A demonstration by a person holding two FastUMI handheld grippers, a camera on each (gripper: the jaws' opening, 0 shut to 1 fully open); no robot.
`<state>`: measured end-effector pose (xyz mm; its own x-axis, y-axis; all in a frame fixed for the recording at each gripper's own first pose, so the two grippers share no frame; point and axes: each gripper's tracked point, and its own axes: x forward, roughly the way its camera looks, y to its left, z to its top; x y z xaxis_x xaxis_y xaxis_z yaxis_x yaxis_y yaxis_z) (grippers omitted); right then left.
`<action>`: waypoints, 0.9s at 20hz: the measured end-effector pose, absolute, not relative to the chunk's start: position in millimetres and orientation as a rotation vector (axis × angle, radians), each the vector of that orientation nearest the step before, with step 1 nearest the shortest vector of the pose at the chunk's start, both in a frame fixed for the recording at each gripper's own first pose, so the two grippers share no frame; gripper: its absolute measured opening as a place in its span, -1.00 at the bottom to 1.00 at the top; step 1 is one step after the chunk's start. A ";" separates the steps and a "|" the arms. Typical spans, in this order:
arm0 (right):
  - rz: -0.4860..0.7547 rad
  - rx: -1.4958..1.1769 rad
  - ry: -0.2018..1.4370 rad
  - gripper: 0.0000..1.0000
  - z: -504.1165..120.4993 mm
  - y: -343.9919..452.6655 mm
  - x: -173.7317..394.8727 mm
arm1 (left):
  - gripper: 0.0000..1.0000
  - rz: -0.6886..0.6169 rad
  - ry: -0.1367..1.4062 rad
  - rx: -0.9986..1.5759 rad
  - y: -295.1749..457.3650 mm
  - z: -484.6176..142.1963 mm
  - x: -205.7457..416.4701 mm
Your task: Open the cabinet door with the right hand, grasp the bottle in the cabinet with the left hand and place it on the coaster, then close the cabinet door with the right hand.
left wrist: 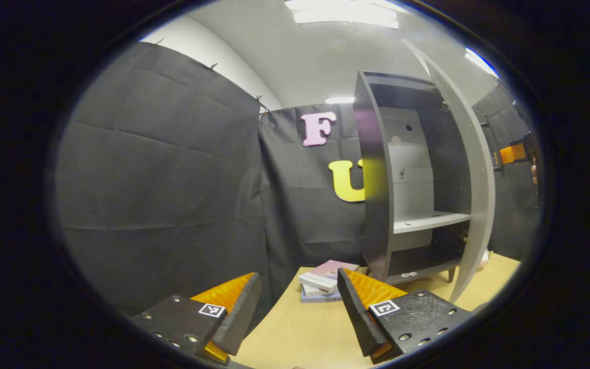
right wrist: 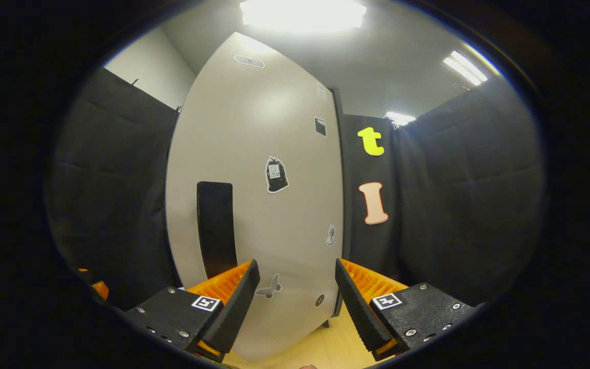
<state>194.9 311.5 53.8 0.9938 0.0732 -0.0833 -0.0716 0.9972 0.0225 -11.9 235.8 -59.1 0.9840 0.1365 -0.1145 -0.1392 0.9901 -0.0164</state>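
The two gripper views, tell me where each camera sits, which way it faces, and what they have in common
Left gripper view: rides the left gripper, facing the open cabinet over the table; its own fingers show.
Right gripper view: rides the right gripper, facing the outer face of the cabinet door and its handle; its own fingers show.
Shared: the door, edge-on in the left gripper view.

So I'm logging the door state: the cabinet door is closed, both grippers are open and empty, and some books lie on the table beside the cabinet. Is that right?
Not quite: the cabinet door is swung open, not closed. The left gripper view shows the cabinet interior and its shelf. The rest holds: the left gripper and right gripper are open and empty, and the books lie on the table beside the cabinet.
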 end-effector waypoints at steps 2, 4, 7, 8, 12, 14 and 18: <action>0.091 0.010 0.097 0.85 45.1 325.0 201.0 | 0.72 0.148 0.117 -0.030 242.5 -61.0 -16.7; 0.110 0.021 0.106 0.86 37.6 334.7 203.9 | 0.72 0.154 0.116 -0.027 250.5 -61.4 -19.2; 0.128 0.024 0.105 0.86 34.7 334.5 202.6 | 0.72 0.152 0.111 -0.034 252.0 -61.9 -17.6; 0.131 0.016 0.101 0.86 34.9 334.7 201.4 | 0.72 0.147 0.108 -0.040 250.8 -60.4 -16.2; 0.118 -0.002 0.073 0.86 42.2 318.2 178.9 | 0.72 0.104 0.094 -0.067 228.9 -52.6 -6.1; 0.112 0.000 0.052 0.87 46.0 304.4 173.2 | 0.80 0.076 0.079 -0.059 211.9 -43.5 -2.3; 0.120 0.010 0.047 0.85 43.7 273.4 163.0 | 0.72 0.033 0.060 -0.051 166.1 -24.1 2.3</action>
